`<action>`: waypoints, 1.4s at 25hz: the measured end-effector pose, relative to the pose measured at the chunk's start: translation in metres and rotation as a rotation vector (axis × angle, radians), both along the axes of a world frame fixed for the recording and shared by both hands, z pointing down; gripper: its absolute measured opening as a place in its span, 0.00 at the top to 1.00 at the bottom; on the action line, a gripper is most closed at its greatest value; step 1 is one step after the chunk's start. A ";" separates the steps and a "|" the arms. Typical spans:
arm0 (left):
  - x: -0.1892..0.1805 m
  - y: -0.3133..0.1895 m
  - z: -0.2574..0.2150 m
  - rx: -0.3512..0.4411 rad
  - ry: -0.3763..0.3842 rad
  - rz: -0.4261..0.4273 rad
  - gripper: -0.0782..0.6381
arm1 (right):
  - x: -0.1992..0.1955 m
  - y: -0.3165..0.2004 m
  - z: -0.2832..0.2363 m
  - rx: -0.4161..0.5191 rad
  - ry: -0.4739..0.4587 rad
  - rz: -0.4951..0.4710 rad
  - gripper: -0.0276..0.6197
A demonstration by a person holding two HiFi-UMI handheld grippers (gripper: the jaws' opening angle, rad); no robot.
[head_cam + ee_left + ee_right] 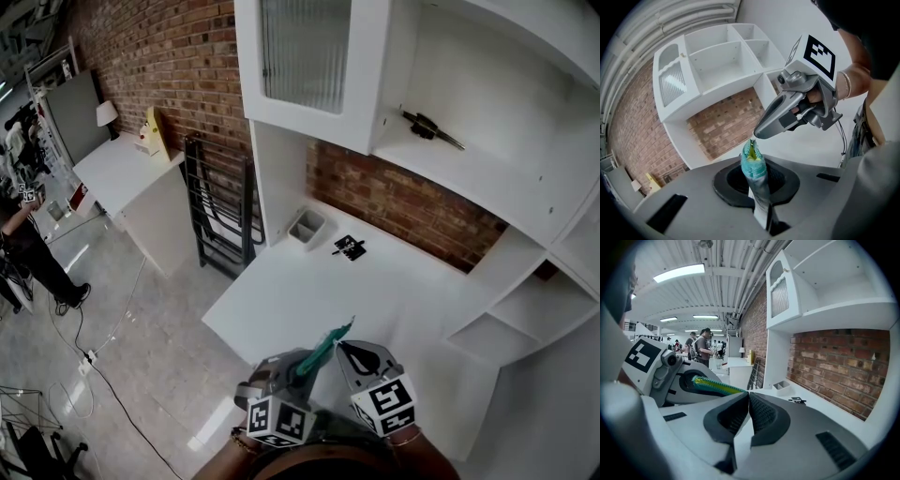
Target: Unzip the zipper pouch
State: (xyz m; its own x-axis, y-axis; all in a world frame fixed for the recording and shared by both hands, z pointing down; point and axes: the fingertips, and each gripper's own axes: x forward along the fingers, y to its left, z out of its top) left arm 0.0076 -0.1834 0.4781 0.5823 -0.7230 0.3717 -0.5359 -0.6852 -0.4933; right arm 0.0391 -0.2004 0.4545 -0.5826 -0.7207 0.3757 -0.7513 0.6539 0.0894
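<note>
Teal zipper pouch (753,166) clamped between left gripper (756,187) jaws, right gripper (758,134) at one o'clock, jaws closed on its top tip, white counter (309,291) at twelve o'clock.

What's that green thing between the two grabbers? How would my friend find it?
Find the white desk below the brick wall; in front of it two grey grippers with marker cubes meet. The zipper pouch is the thin strip between them, clamped in the left gripper and pinched by the right gripper. Its teal colour with a yellow-green edge is the only bright thing there.
</note>
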 end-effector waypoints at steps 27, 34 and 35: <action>-0.012 -0.009 0.006 -0.068 0.083 -0.051 0.88 | 0.049 -0.034 0.012 -0.020 0.007 0.126 0.95; -0.010 -0.011 0.010 -0.085 0.089 -0.046 0.88 | 0.051 -0.036 0.016 -0.022 0.014 0.133 0.95; -0.009 -0.011 0.011 -0.087 0.089 -0.043 0.88 | 0.052 -0.037 0.017 -0.022 0.015 0.135 0.95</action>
